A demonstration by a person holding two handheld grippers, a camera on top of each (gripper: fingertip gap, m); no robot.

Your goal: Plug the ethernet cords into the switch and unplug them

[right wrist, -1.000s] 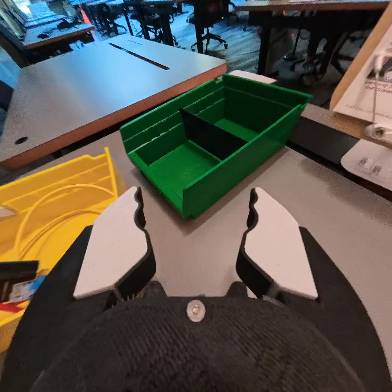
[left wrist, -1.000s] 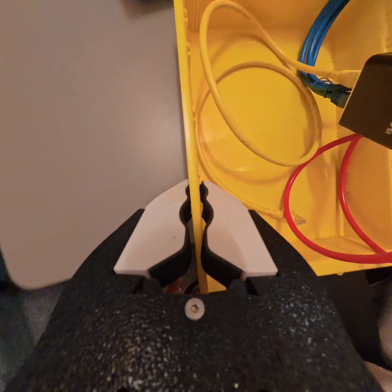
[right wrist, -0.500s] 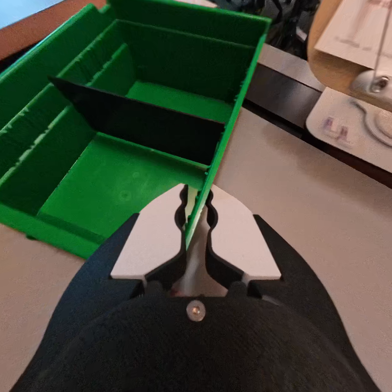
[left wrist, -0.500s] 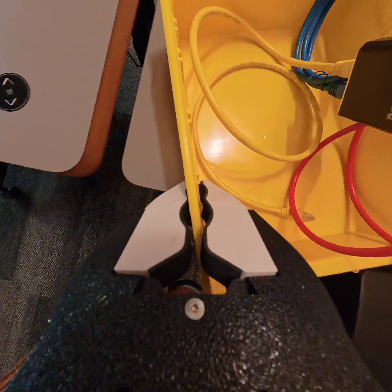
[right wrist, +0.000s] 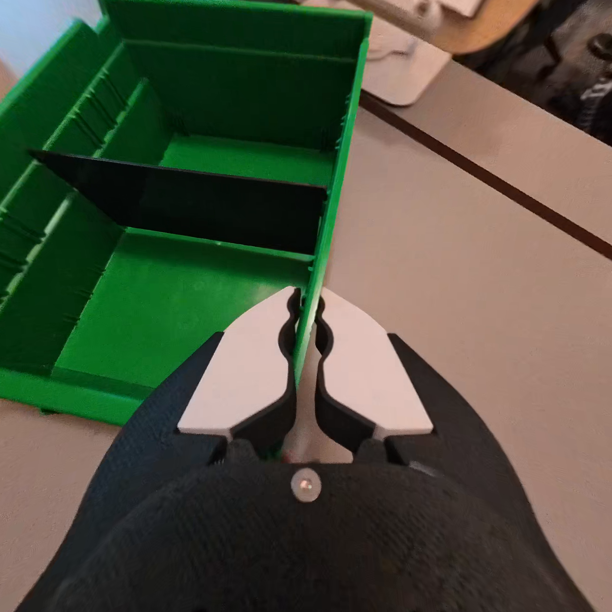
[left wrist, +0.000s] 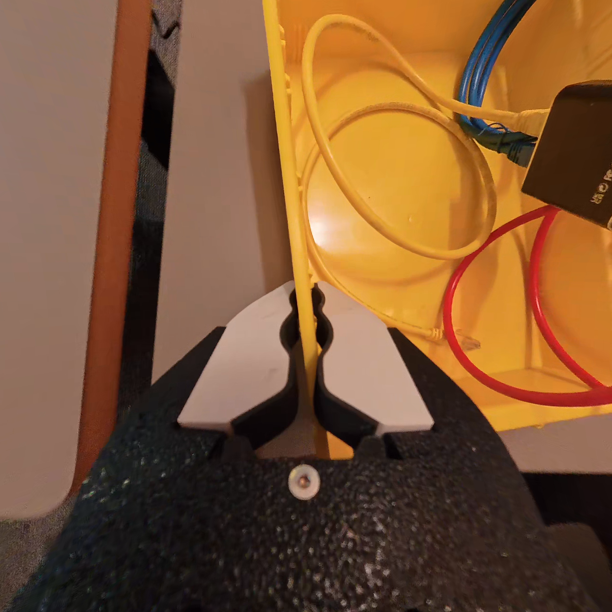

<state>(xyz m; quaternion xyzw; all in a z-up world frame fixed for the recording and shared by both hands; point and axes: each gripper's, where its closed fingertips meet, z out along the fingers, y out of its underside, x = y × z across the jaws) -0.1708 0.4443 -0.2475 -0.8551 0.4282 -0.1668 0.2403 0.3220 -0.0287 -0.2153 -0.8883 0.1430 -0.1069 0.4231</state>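
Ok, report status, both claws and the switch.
Left claw shut on yellow bin wall. Right claw shut on green bin wall. Switch in yellow bin, cords attached. Nothing blocking.

The right gripper (right wrist: 306, 298), wide open a second ago and short of the green bin (right wrist: 185, 318), went in and closed on the bin's right wall, now at frame centre. The yellow bin (left wrist: 284, 159), pinched by the left gripper (left wrist: 306, 291), shifted, uncovering a brown-edged desk (left wrist: 112, 231) at the left of the frame.

Black switch (left wrist: 569, 155) in yellow bin (upper right), yellow cord (left wrist: 390, 172) and blue cord (left wrist: 480, 82) plugged in, red cord (left wrist: 496, 331) looped below
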